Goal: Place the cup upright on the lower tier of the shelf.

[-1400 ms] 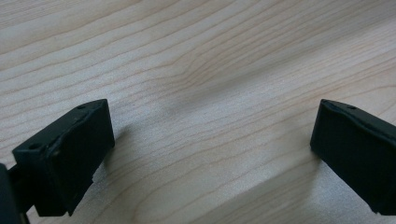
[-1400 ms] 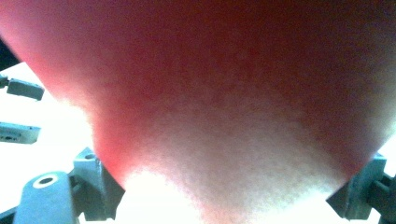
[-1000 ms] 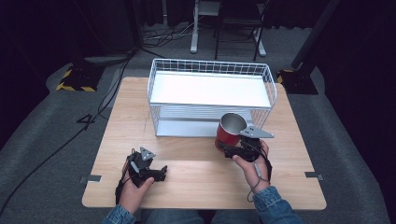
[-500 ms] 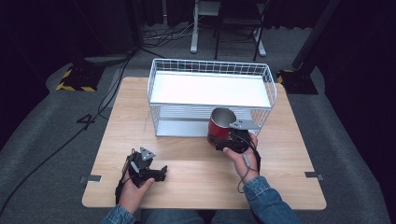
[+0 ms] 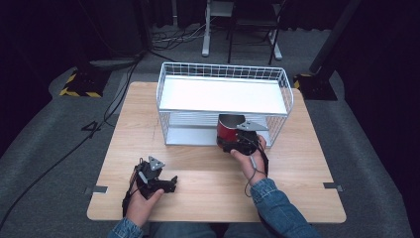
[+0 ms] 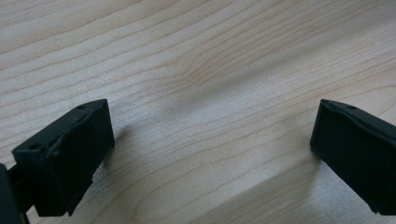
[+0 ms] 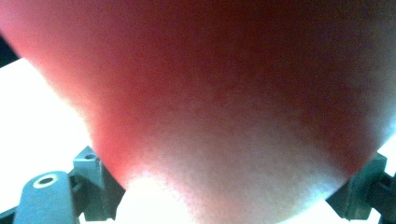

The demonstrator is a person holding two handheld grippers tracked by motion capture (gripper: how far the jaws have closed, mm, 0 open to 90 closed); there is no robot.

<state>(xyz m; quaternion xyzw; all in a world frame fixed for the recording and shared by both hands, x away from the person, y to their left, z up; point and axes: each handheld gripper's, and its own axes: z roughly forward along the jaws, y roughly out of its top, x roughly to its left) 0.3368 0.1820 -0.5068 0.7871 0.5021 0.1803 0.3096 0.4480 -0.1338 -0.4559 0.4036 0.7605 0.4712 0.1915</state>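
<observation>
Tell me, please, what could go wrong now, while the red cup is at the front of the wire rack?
1. The red cup sits just under the wire rack's upper shelf edge; its rim might catch there.
2. The right tongs hold the cup from one side, and the right gripper view is too close and blurred to judge the grip, so it could slip.
3. The left tongs rest open on the table, so they could not steady it.

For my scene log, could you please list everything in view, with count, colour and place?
table: one, light wood, centre of the dark room
wire rack: one, white, two shelves, on the table's far half
cup: one, red, at the rack's lower shelf opening, held in the right tongs
desk legs: white, on the floor behind the table
striped block: one, yellow and black, floor at far left
left tongs: black, open, low over the near-left table
right tongs: black, shut on the cup
</observation>
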